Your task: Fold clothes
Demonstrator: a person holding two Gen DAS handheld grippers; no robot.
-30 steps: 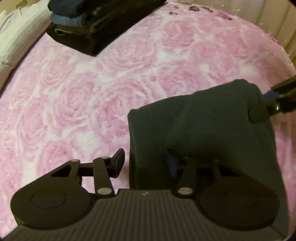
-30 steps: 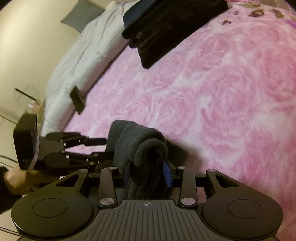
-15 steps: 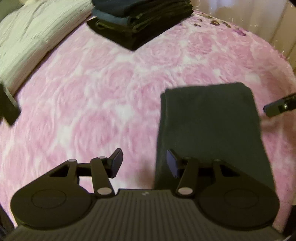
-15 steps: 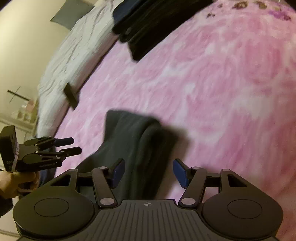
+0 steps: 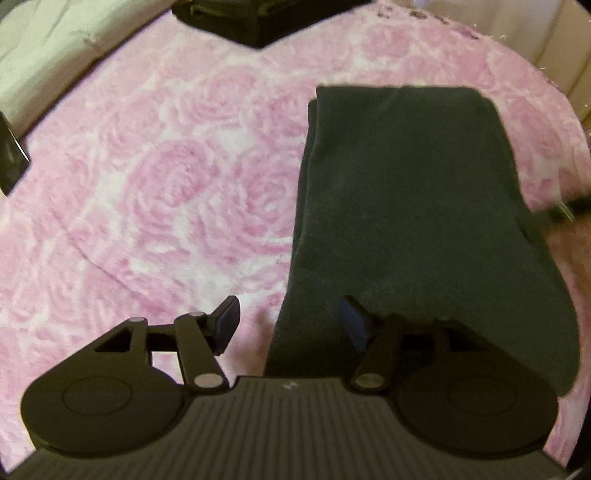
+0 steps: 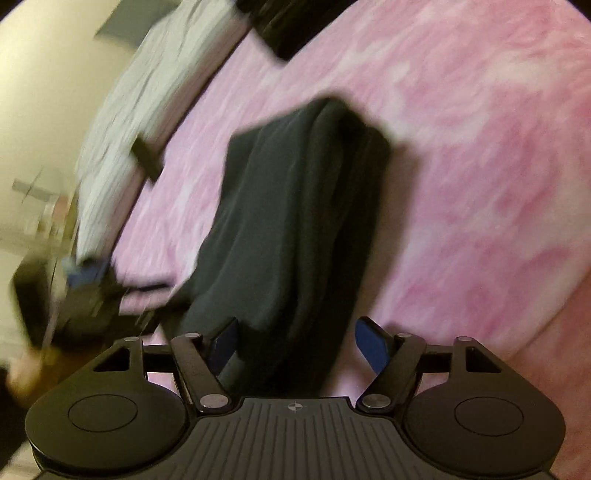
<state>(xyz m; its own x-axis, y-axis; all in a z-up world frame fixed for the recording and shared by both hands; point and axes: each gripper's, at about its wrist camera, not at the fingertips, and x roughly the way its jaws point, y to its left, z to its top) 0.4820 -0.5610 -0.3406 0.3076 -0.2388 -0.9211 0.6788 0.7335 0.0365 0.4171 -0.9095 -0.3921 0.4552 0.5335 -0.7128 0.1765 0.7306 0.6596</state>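
A dark grey folded garment lies flat on the pink rose-patterned blanket. My left gripper is open and empty above the garment's near left edge. In the blurred right wrist view the same garment lies in front of my right gripper, which is open and empty at the garment's near end. The left gripper shows as a blur at the left of that view.
A stack of folded dark clothes sits at the far edge of the blanket. A white quilt lies along the left side, with a small black object beside it.
My right gripper has let go of the garment and opened. The garment now lies flat on the blanket. Both grippers have drawn back from it.
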